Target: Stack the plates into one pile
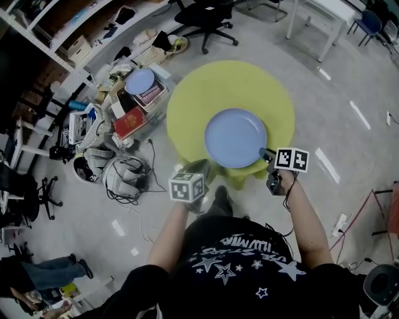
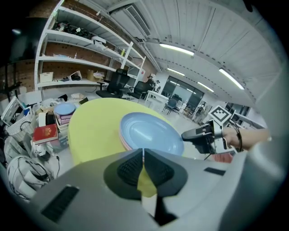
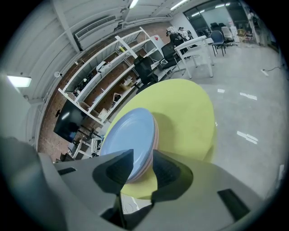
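A pile of plates with a blue plate on top sits on the round yellow table. In the right gripper view a pink plate's rim shows under the blue plate. My right gripper is at the pile's near right rim. Its jaws stand apart around the rim and do not press on it. My left gripper hovers at the table's near edge, shut with nothing between its pads, a little short of the pile.
Another blue round dish lies on stacked books left of the table, among boxes, a red book and a tangle of cables. Shelving runs along the left wall. A black office chair stands behind the table.
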A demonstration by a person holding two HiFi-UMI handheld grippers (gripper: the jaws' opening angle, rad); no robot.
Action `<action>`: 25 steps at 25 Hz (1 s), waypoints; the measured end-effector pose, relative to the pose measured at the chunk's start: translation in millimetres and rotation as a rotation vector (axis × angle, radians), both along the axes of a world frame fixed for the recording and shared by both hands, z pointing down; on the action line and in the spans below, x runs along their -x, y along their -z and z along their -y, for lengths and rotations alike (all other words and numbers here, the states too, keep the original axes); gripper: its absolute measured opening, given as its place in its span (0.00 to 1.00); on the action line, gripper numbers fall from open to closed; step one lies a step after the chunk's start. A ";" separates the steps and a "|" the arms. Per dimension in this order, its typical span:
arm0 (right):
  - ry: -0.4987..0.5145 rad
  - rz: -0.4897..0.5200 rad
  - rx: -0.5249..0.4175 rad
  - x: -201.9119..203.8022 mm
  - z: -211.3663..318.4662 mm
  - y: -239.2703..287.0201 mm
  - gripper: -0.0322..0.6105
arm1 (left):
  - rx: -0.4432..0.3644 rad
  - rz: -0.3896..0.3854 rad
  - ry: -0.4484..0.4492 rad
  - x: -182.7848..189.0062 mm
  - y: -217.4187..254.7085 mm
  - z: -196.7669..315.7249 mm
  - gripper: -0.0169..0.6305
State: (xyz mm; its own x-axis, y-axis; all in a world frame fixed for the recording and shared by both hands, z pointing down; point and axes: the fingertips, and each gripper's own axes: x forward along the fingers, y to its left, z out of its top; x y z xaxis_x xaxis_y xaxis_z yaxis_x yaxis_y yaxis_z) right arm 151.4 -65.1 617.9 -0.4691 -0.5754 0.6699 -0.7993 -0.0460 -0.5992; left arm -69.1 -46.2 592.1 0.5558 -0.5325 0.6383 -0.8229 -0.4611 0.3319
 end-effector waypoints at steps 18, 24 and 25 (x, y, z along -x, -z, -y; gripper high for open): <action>0.020 0.031 -0.161 -24.9 -61.6 39.2 0.24 | -0.055 -0.011 0.055 -17.2 16.1 -72.2 0.06; 0.041 -0.033 -0.235 -28.9 -88.7 55.4 0.11 | -0.079 -0.020 0.060 -20.2 19.6 -101.6 0.06; 0.041 -0.029 -0.238 -29.0 -94.3 57.1 0.10 | -0.083 -0.022 0.062 -20.9 21.1 -106.7 0.06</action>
State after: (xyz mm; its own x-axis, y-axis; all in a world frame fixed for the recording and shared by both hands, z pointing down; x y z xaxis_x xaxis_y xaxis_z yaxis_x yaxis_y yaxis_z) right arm 180.4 29.3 560.8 -0.4782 -0.6991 0.5316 -0.8145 0.1267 -0.5661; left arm -48.1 60.5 571.0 0.5336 -0.6169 0.5785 -0.8436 -0.4365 0.3127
